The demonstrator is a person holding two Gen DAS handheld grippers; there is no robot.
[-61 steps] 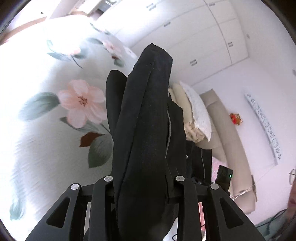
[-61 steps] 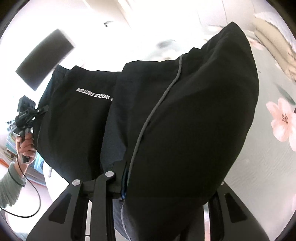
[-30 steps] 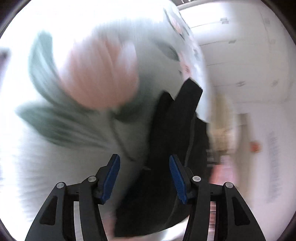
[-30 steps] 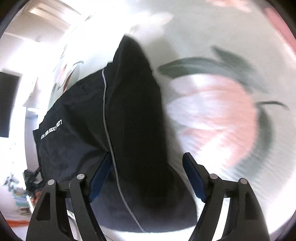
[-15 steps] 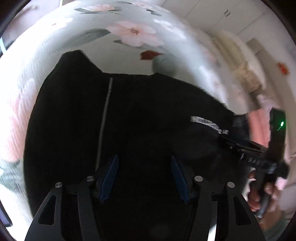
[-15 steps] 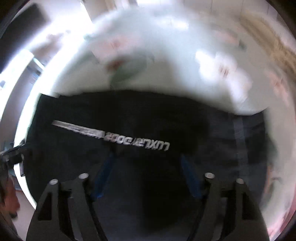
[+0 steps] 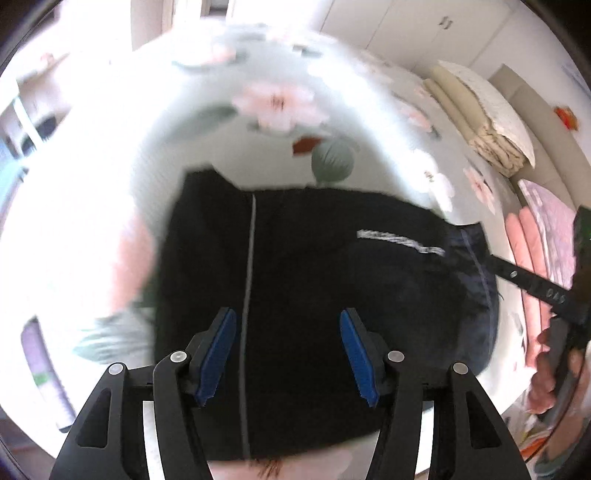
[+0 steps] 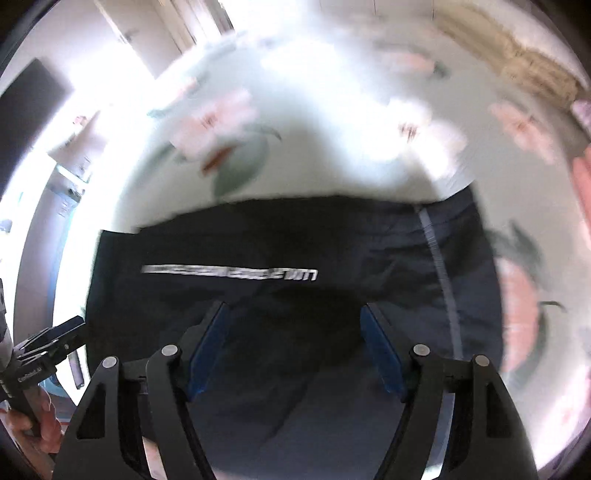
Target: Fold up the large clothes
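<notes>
A black garment [image 7: 303,280] with a grey stripe and white lettering lies folded flat on the floral bedspread [image 7: 280,103]. It also shows in the right wrist view [image 8: 295,266]. My left gripper [image 7: 288,343] is open and empty above the garment's near edge. My right gripper [image 8: 295,343] is open and empty above the garment too. The right gripper's body shows at the right edge of the left wrist view [image 7: 532,288]. The left gripper shows at the lower left of the right wrist view [image 8: 48,347]. Both views are motion-blurred.
Folded cream bedding [image 7: 484,114] and pink folded fabric [image 7: 524,251] lie at the bed's far right. White wardrobes [image 7: 424,26] stand behind the bed. A dark screen [image 8: 26,110] hangs on the left wall.
Both grippers held the black garment up two seconds ago. They laid it on the bed, opened, and drew back above it. The garment now lies flat.
</notes>
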